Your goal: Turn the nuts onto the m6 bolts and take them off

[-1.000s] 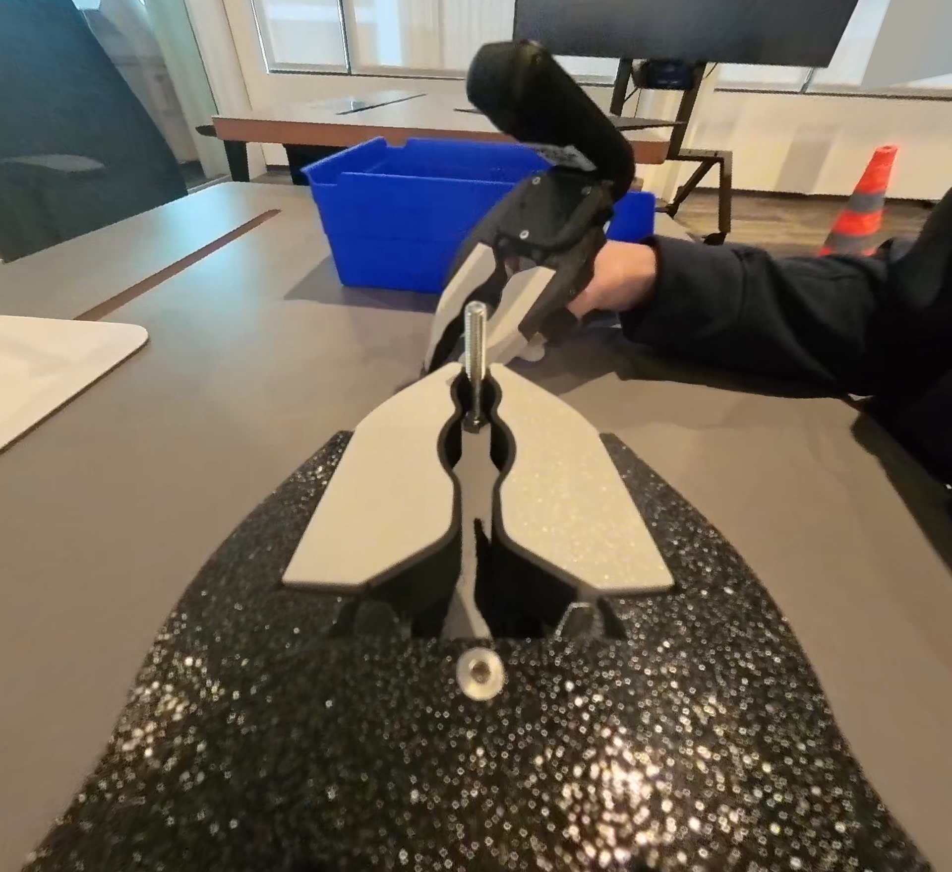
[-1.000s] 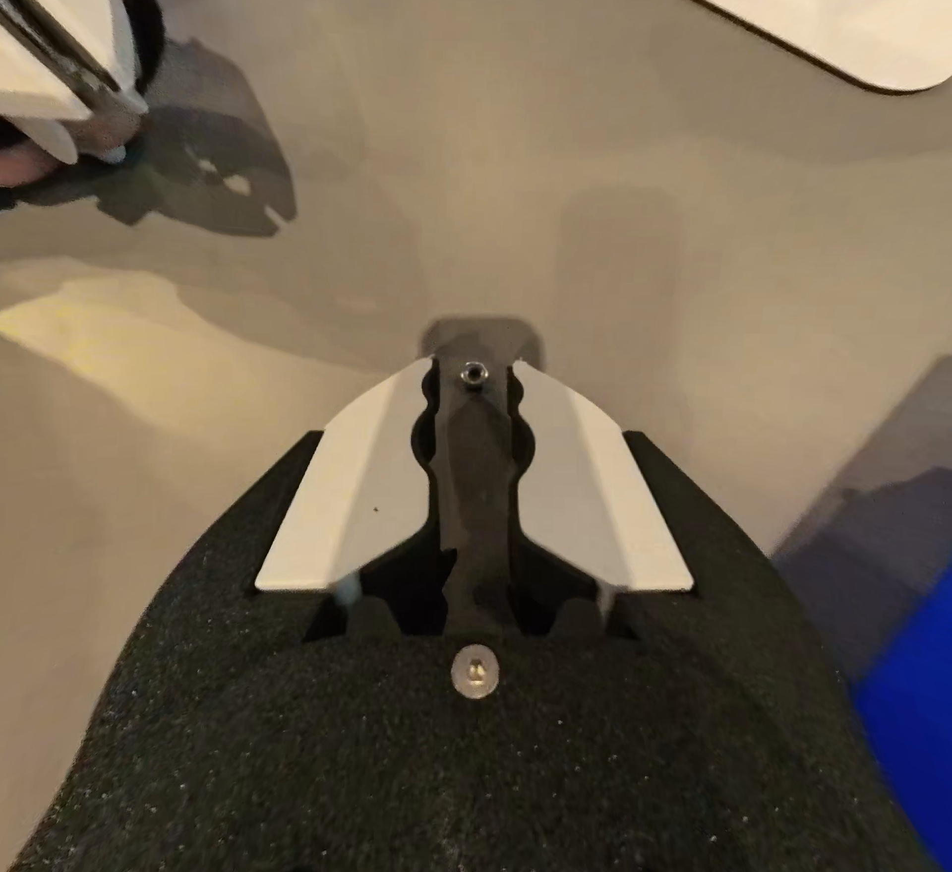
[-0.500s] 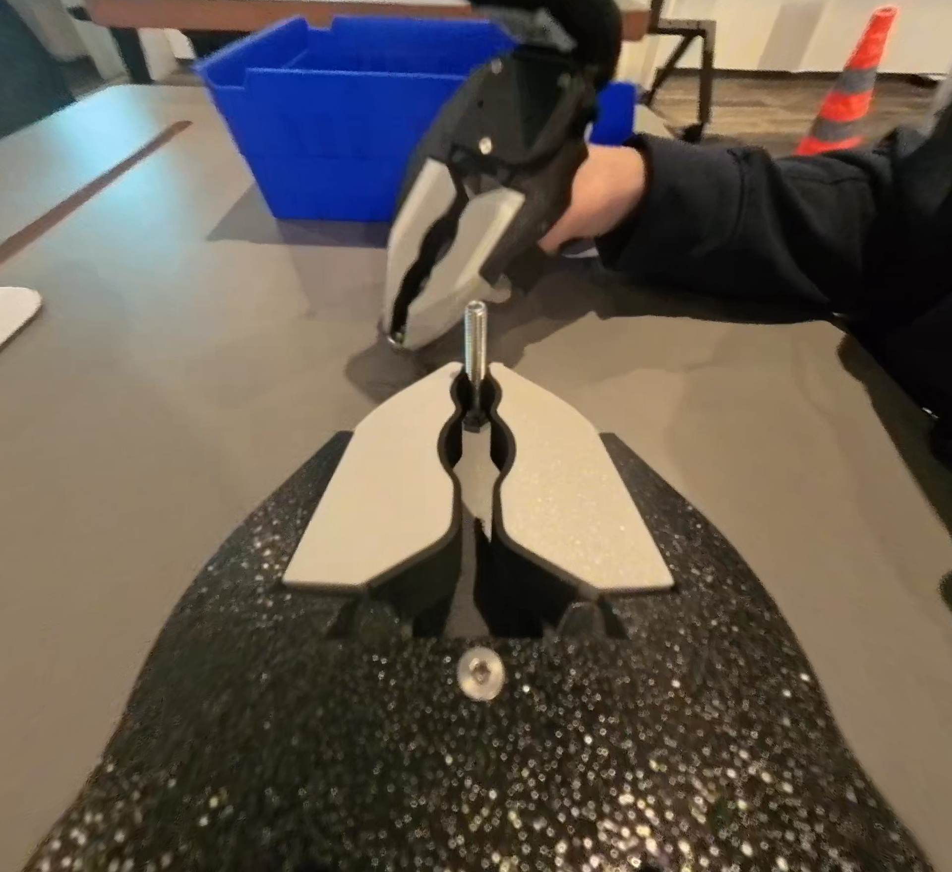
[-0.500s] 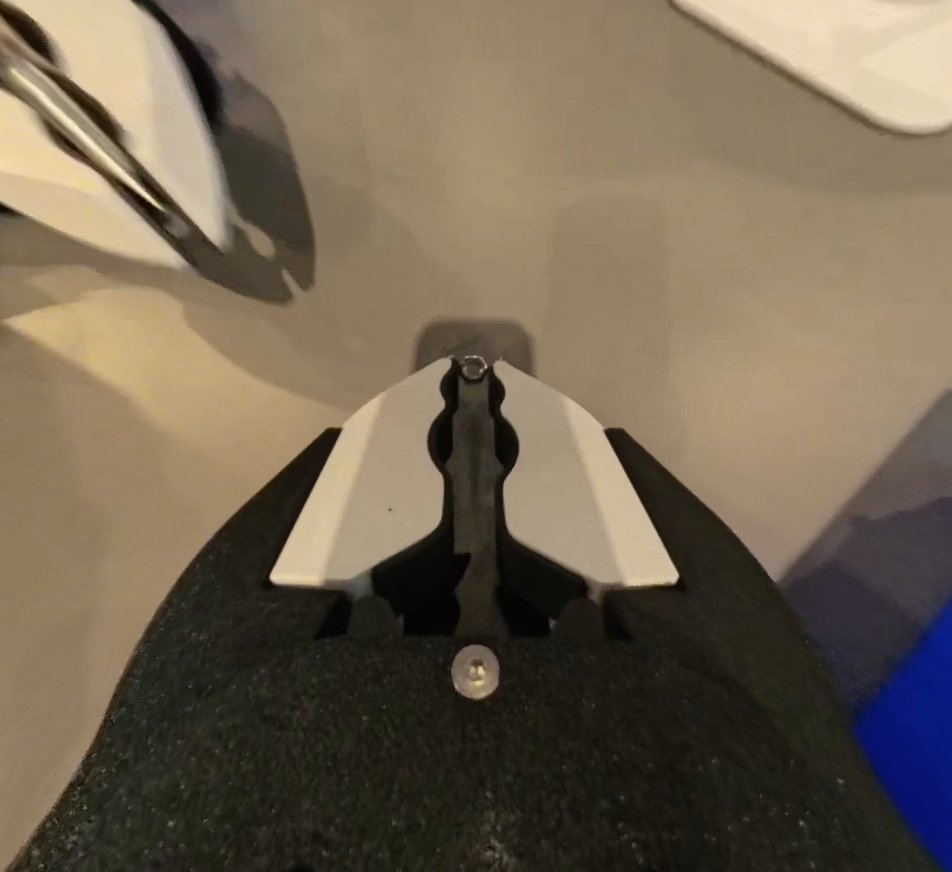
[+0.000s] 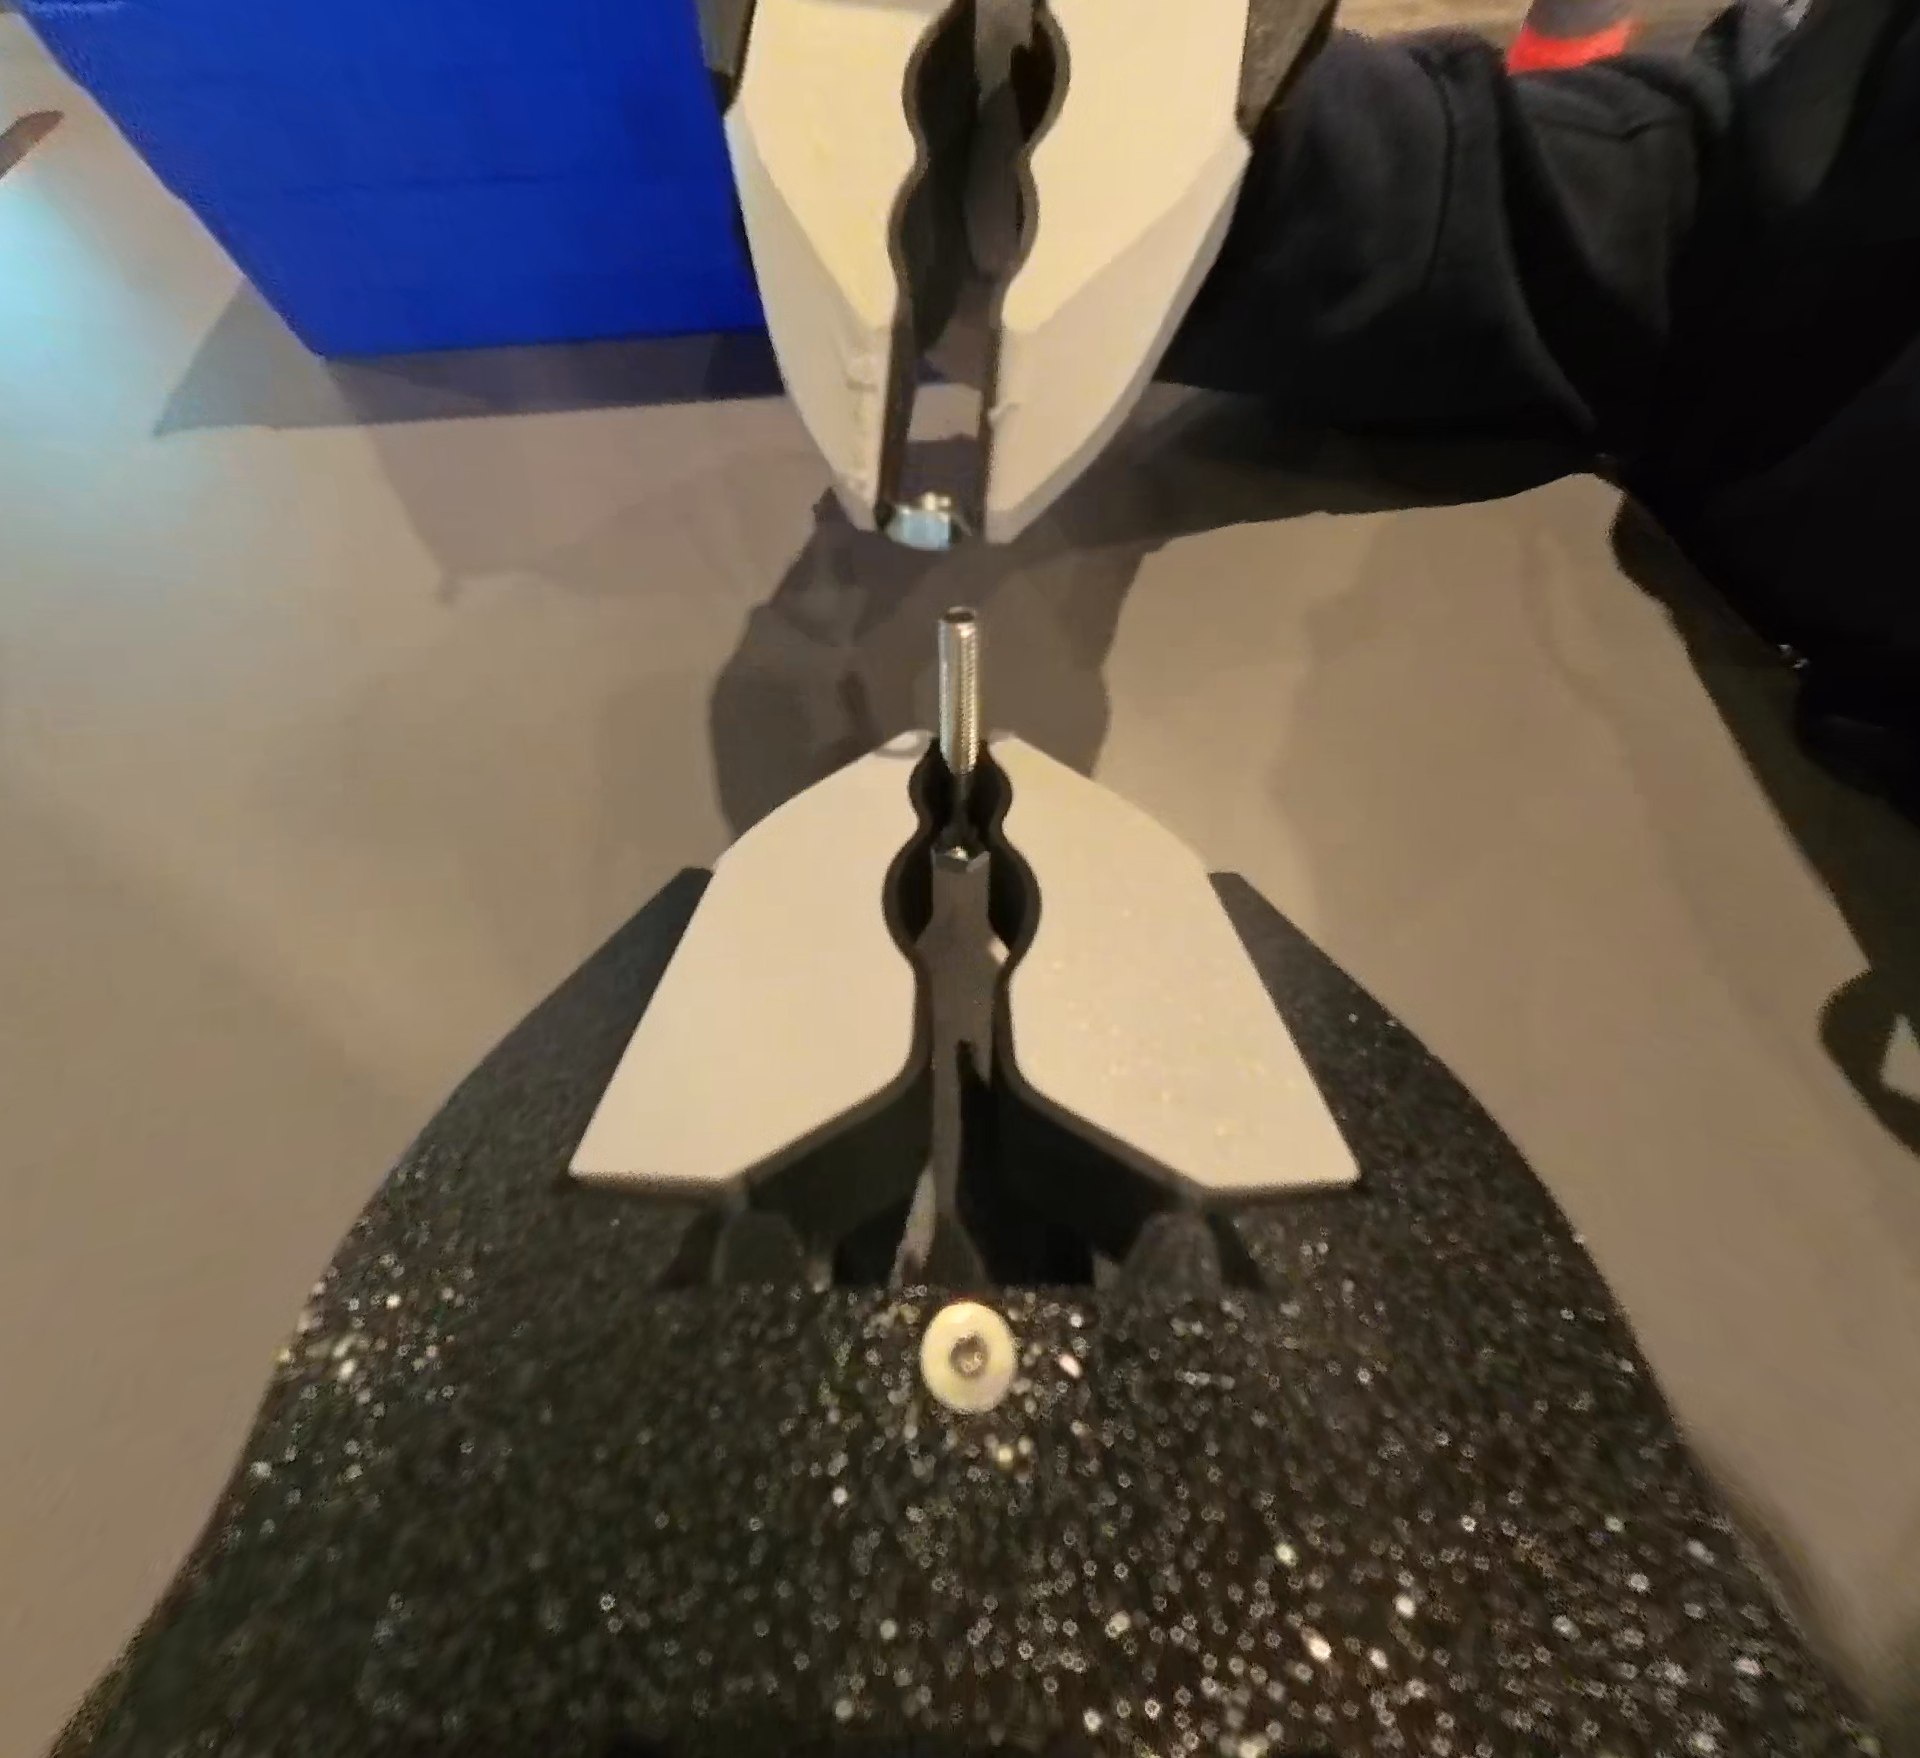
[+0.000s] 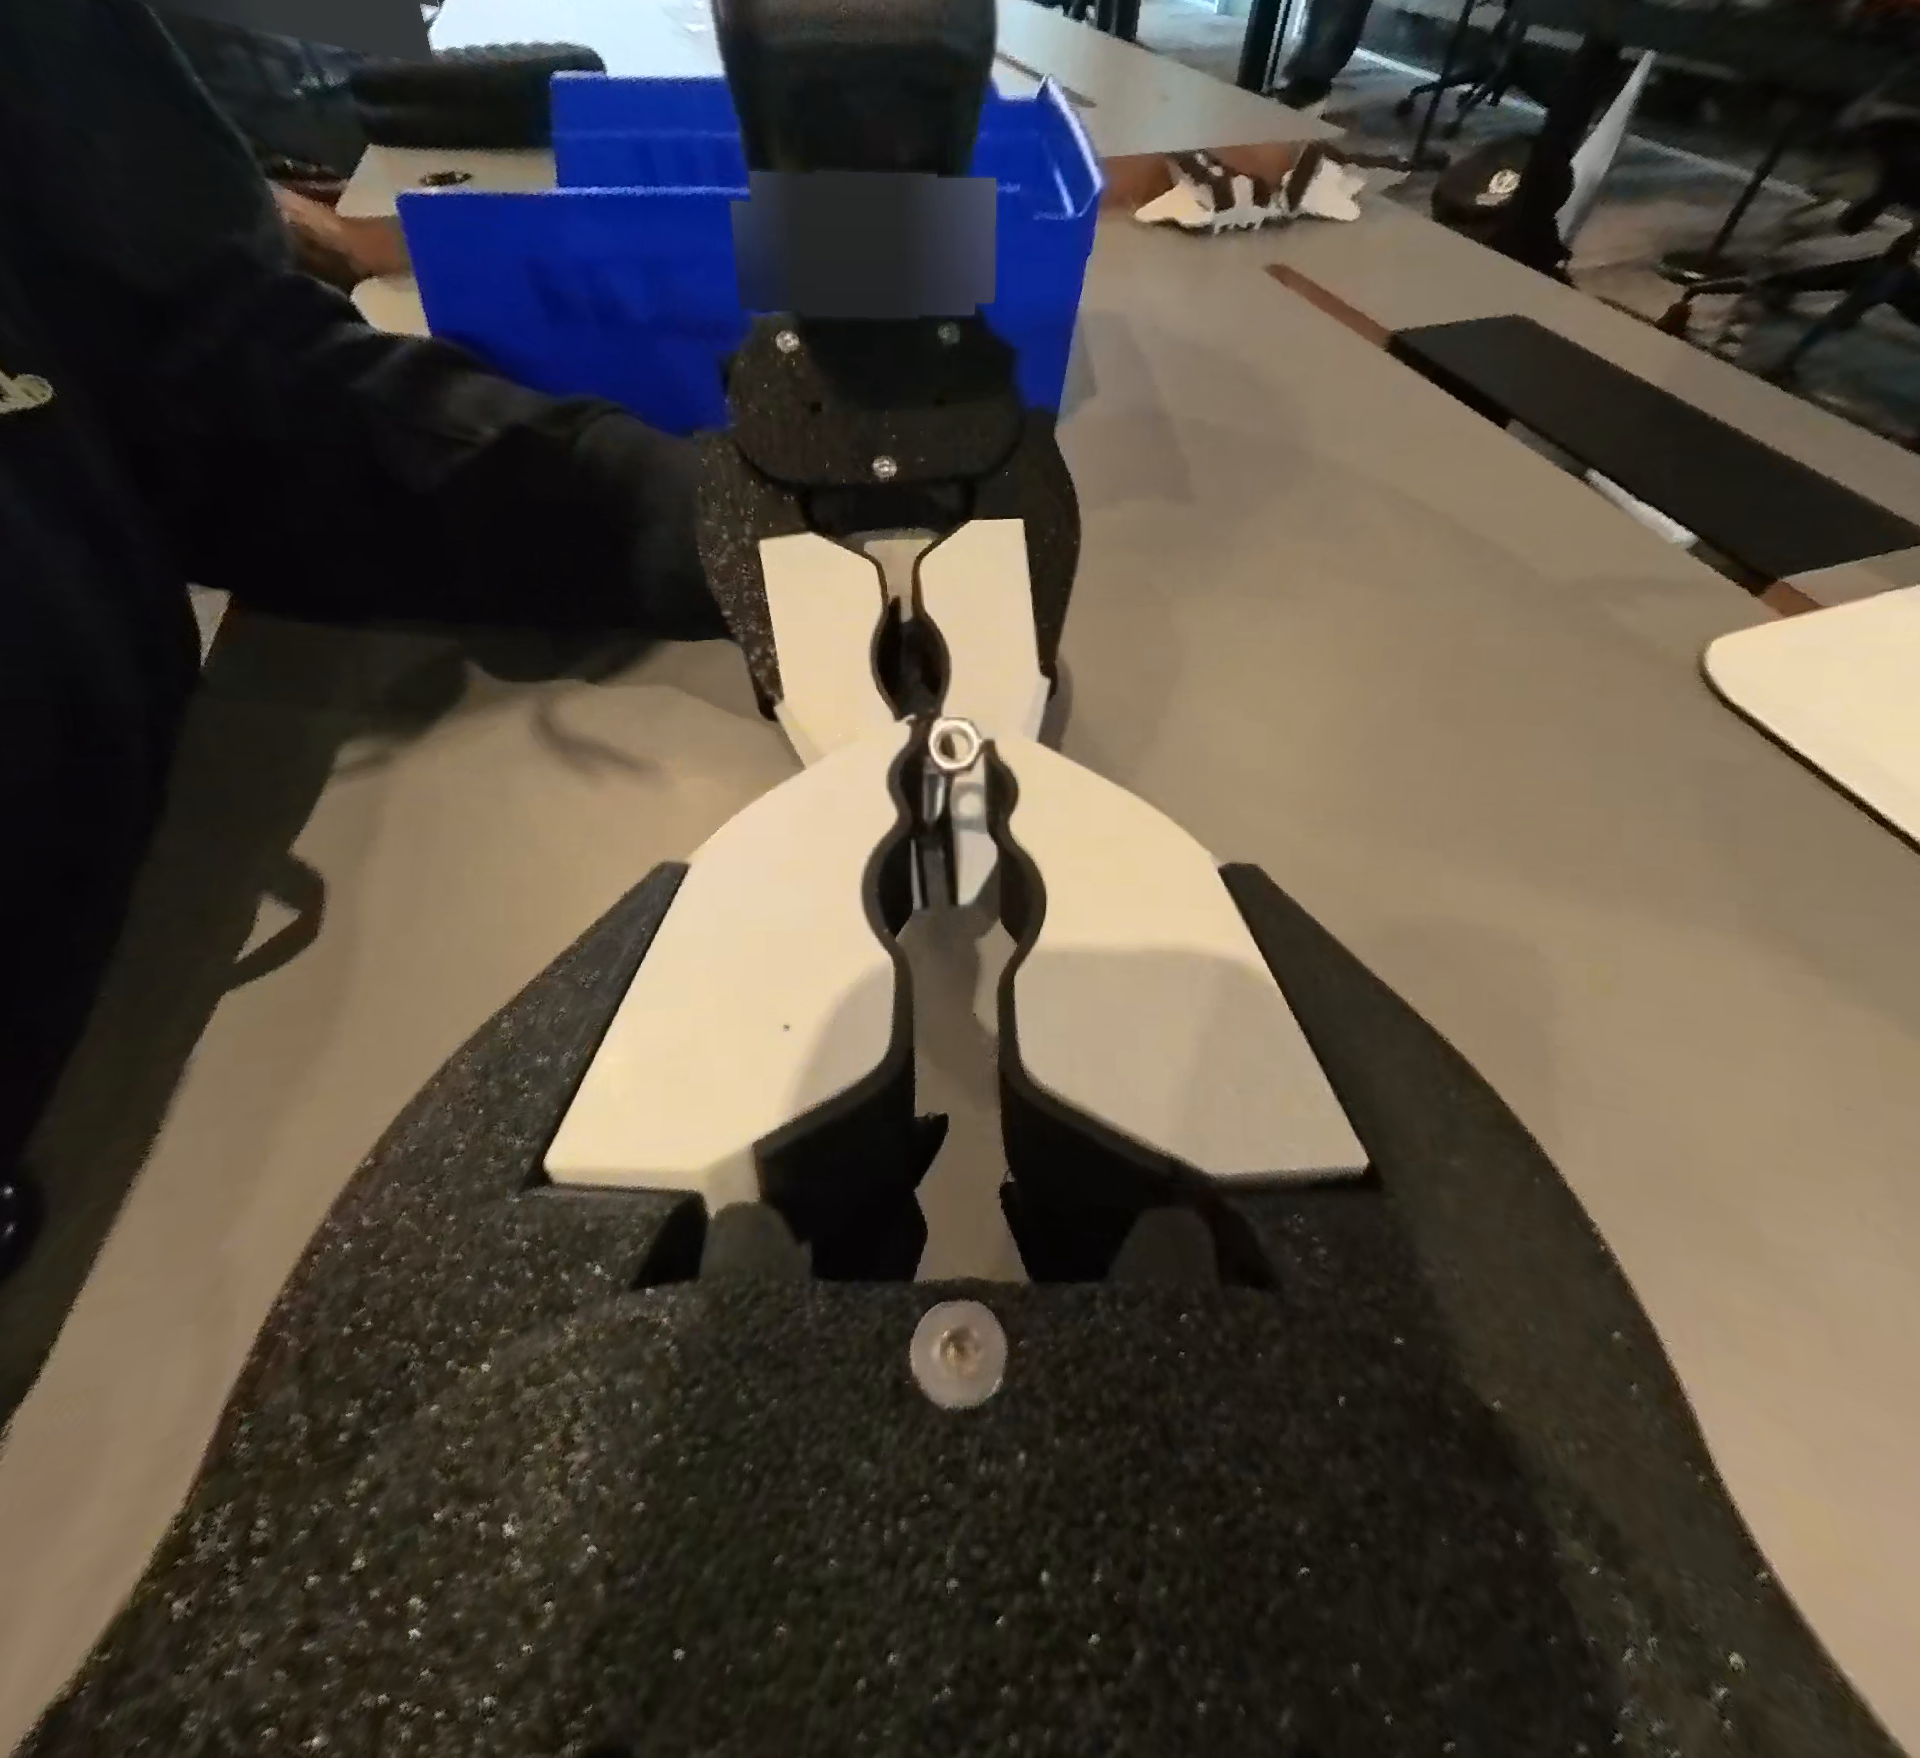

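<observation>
The nut (image 5: 923, 526), pinched at the right tool's (image 5: 935, 519) tips, now faces the bolt (image 5: 956, 700) end-on, just clear of its thread; a second ago the right tool pointed down at the table (image 5: 312, 721). The left tool (image 5: 956, 773) is clenched on the bolt. Threading on can probably begin. One nut, one bolt, two tools, one blue bin (image 5: 364, 98) beyond.

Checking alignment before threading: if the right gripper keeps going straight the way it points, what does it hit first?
Probably the bolt tip: the right gripper, shut on the nut, faces the left gripper holding it. A small gap shows; exact alignment is unclear.
</observation>
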The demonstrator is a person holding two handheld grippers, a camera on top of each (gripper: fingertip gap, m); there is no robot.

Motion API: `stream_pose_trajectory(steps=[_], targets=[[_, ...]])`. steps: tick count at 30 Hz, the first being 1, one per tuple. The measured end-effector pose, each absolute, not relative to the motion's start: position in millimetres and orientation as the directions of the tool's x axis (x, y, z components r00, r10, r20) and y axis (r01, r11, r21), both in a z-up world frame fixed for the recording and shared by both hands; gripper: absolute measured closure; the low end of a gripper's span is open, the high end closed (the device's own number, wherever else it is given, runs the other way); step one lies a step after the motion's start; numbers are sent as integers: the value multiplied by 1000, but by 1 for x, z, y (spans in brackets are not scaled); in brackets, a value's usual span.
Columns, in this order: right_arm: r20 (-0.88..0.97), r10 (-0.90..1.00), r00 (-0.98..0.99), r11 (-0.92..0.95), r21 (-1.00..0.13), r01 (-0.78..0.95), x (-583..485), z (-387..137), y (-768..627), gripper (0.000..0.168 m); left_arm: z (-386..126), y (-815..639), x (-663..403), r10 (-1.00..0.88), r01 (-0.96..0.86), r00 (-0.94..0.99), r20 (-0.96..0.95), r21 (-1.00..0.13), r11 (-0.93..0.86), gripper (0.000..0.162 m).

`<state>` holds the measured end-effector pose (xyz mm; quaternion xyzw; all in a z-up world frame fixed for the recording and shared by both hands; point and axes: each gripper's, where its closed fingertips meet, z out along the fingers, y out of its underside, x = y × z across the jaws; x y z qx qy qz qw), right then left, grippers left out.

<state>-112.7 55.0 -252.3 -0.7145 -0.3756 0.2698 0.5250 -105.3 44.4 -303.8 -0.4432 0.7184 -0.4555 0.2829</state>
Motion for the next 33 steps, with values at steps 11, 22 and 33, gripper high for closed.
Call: stream_pose_trajectory(steps=[11,22,33], targets=[[60,833,550,-173,-916,363,-117,-266,52,157,-309,44,-103,-896,-409,-443,-16,-886,218,157],[29,833,553,-193,-921,338,-117,-267,52,157,-307,44,-104,-895,-403,-446,-10,-890,211,157],[16,814,581,-125,-972,201,-117,-252,60,133,-296,52,-103,-913,-358,-407,19,-923,141,157]])
